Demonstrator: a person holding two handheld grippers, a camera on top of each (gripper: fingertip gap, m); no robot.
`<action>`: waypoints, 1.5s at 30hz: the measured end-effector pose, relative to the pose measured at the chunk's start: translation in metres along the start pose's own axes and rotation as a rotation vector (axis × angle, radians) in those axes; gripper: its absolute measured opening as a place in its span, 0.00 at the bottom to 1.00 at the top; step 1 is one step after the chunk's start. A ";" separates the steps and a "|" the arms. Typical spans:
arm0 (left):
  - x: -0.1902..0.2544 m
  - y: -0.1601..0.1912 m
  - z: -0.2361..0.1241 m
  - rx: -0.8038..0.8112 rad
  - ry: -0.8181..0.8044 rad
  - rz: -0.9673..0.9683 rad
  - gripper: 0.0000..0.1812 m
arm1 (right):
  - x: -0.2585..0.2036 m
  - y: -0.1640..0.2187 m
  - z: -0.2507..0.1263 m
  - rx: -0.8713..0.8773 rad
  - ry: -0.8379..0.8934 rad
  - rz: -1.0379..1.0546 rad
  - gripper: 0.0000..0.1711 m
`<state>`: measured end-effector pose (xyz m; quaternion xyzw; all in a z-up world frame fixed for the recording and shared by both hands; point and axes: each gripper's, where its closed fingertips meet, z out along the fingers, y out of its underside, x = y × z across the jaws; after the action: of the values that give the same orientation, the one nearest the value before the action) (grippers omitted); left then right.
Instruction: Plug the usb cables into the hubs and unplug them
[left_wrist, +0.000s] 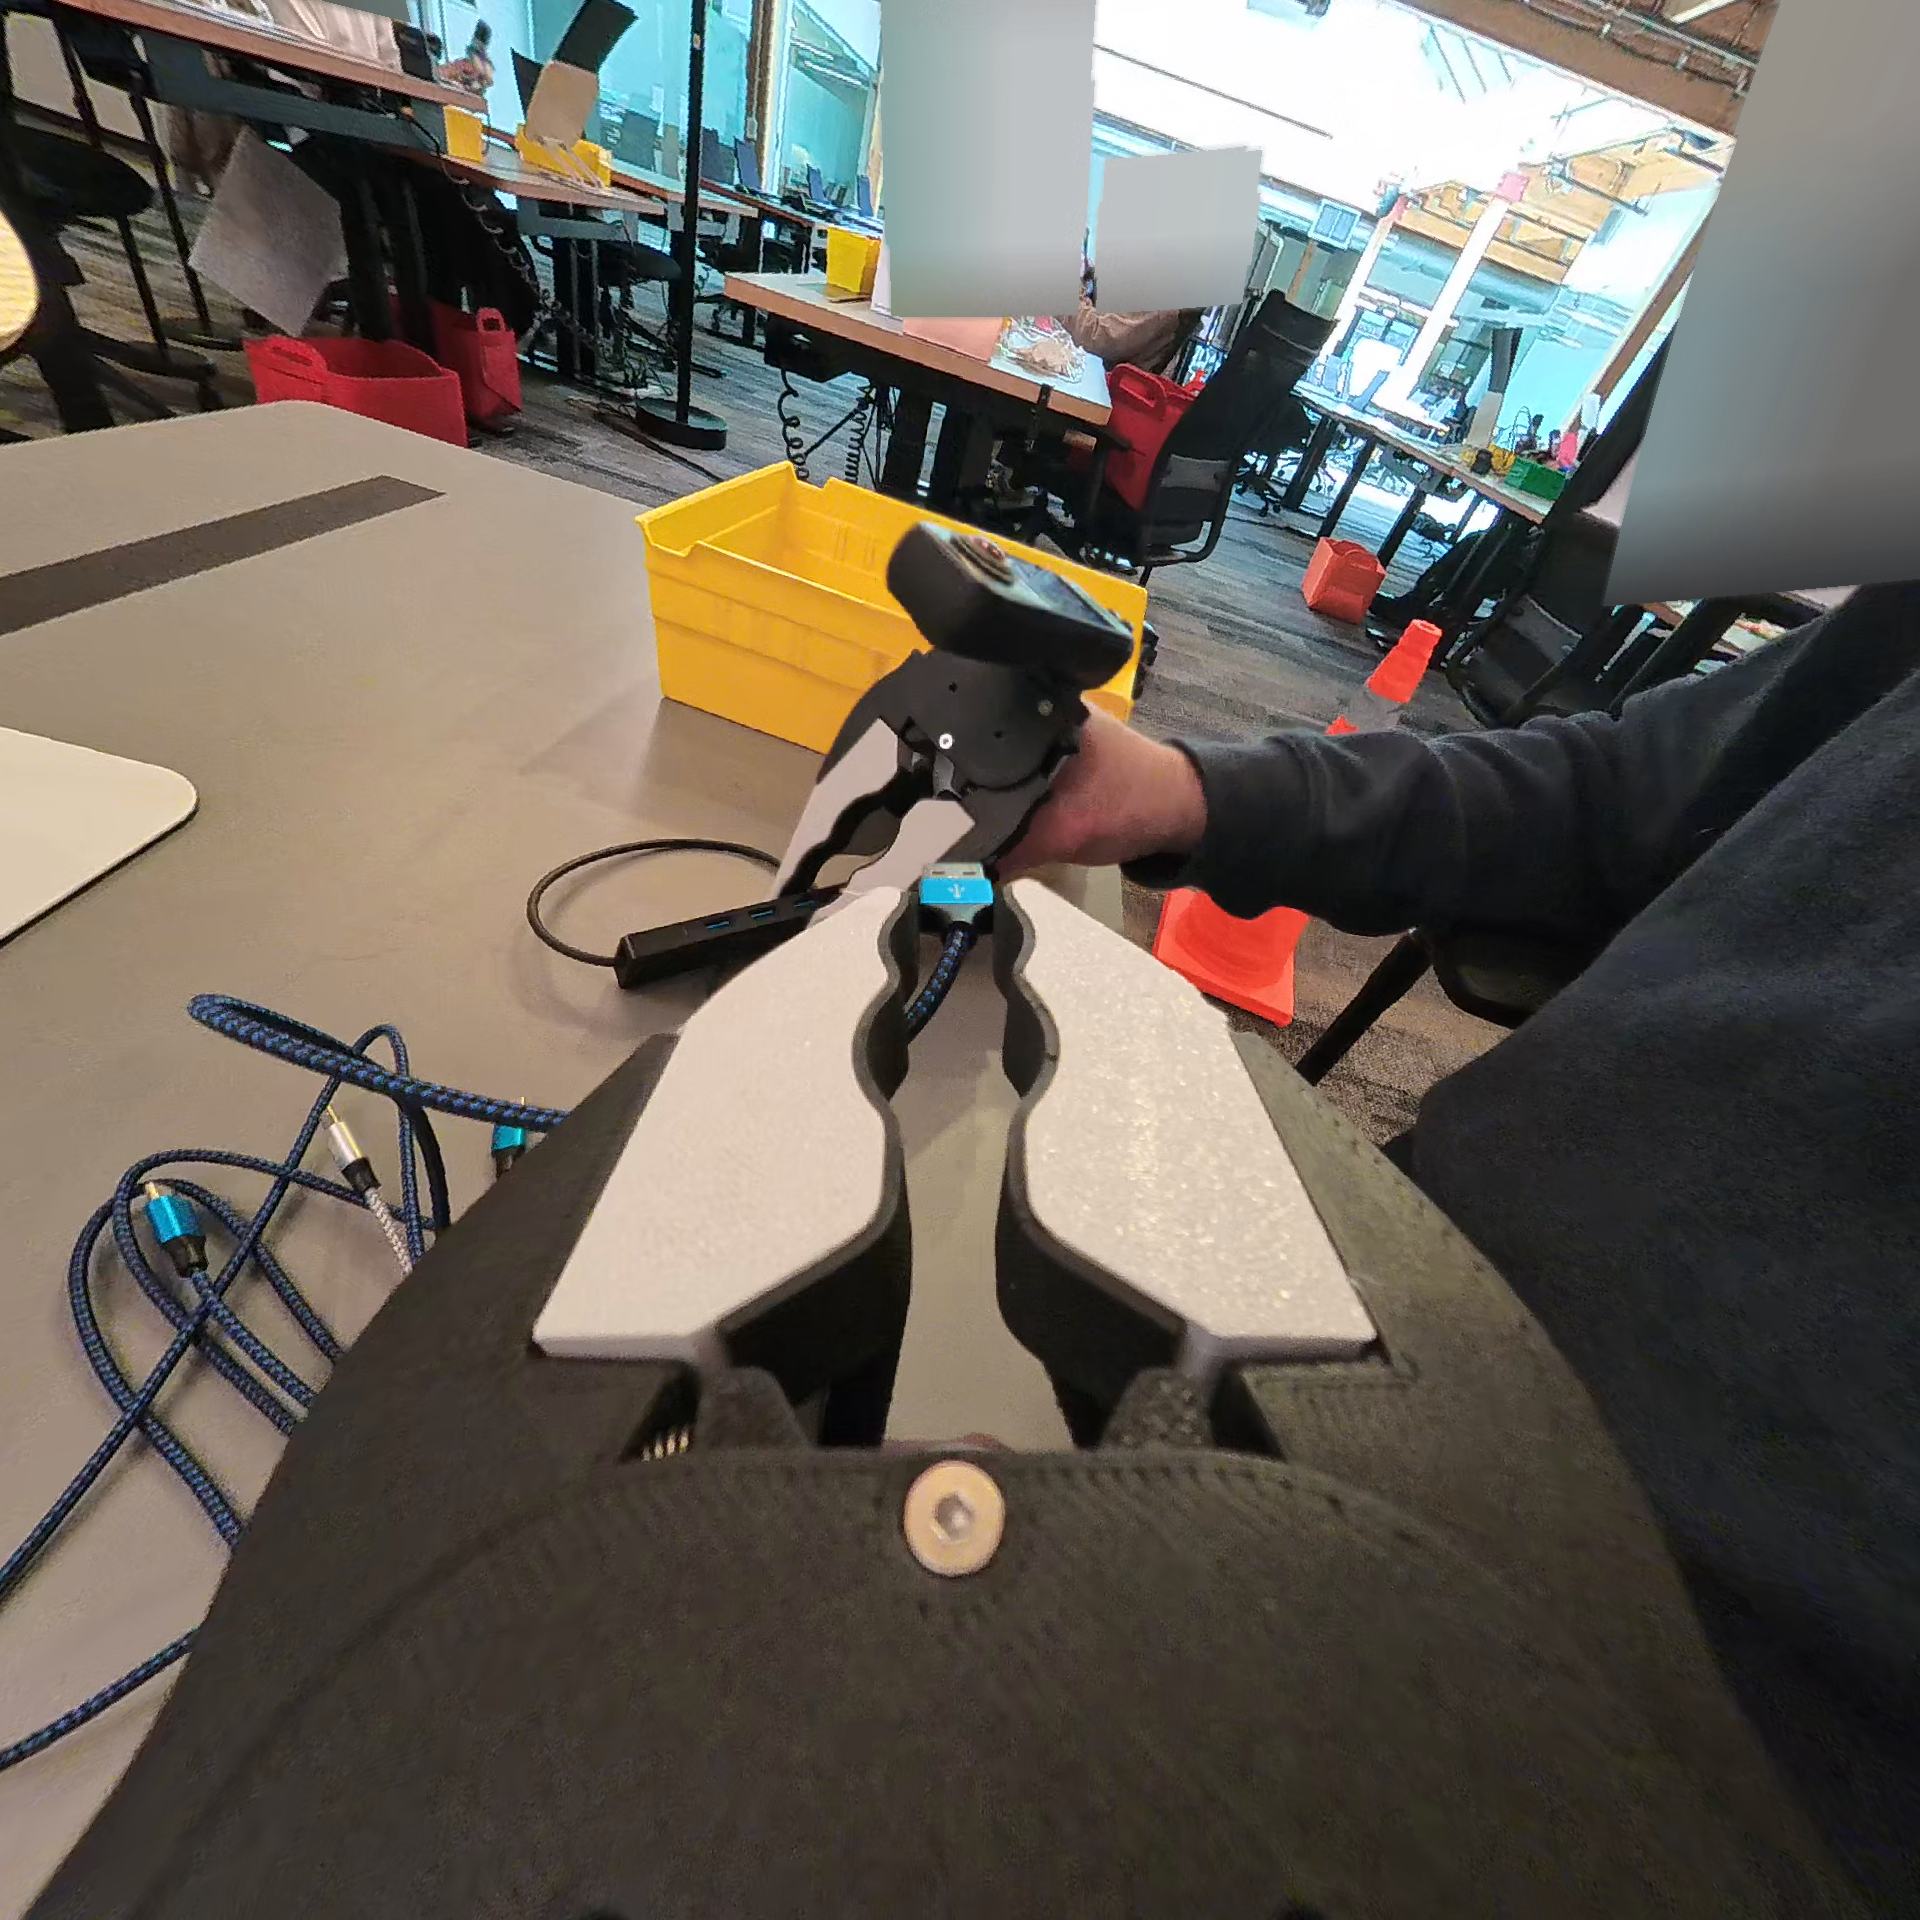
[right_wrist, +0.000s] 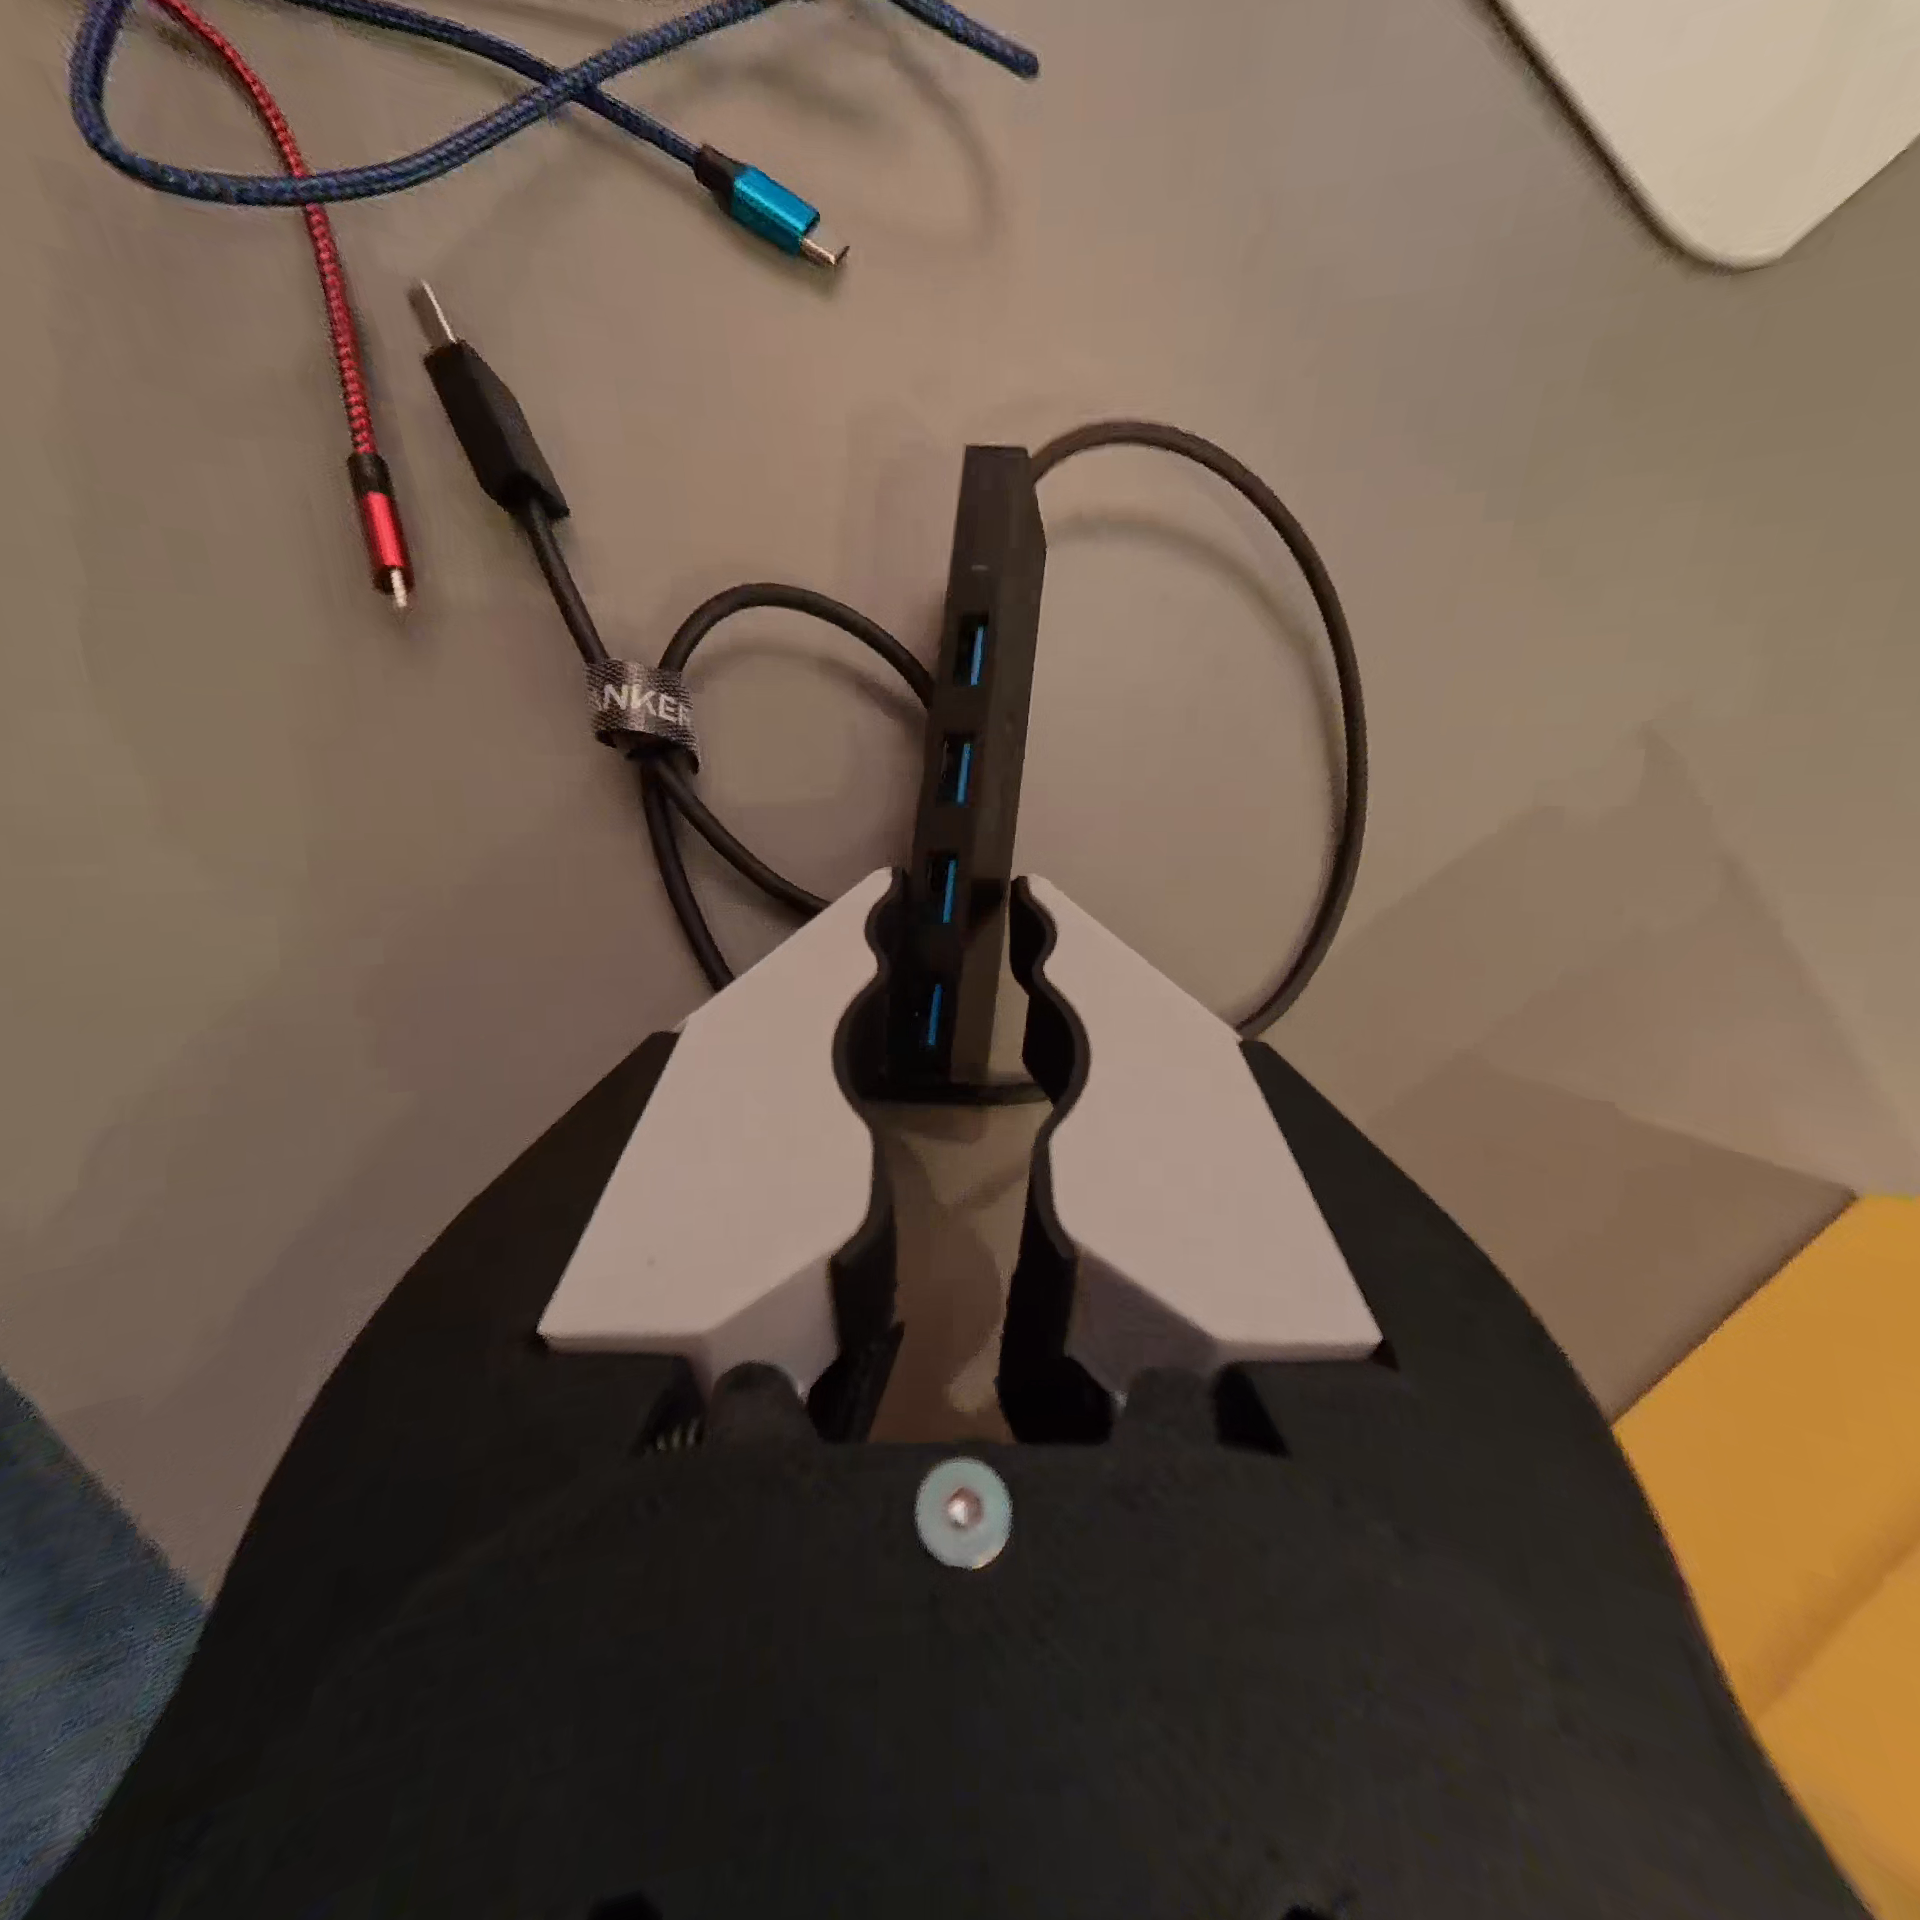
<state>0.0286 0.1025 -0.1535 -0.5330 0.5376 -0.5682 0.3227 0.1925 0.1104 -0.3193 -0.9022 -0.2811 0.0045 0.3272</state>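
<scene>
room: open workshop | desks | black chair | carpet floor | bright windows

The grey tabletop carries a yellow bin at its far edge, with a dark strip running across the surface to the left. A black hub with 4 blue ports sits on it, its black cord looping around and ending in a black plug. Blue braided cables lie tangled to the left, and a red braided cable lies near the black plug. A white flat object rests at the left edge.
</scene>
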 end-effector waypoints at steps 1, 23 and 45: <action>0.001 0.000 0.001 -0.001 0.001 0.001 0.07 | -0.001 0.000 0.001 0.009 0.019 -0.026 0.09; -0.004 0.000 0.005 -0.006 -0.025 -0.004 0.07 | -0.009 -0.043 -0.030 -0.053 0.161 -0.435 0.06; -0.035 0.013 0.030 -0.071 -0.354 -0.006 0.07 | -0.040 -0.112 -0.058 0.001 0.347 -0.559 0.06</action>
<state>0.0625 0.1241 -0.1792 -0.6374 0.4907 -0.4468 0.3916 0.1135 0.1261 -0.2142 -0.7773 -0.4578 -0.2391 0.3593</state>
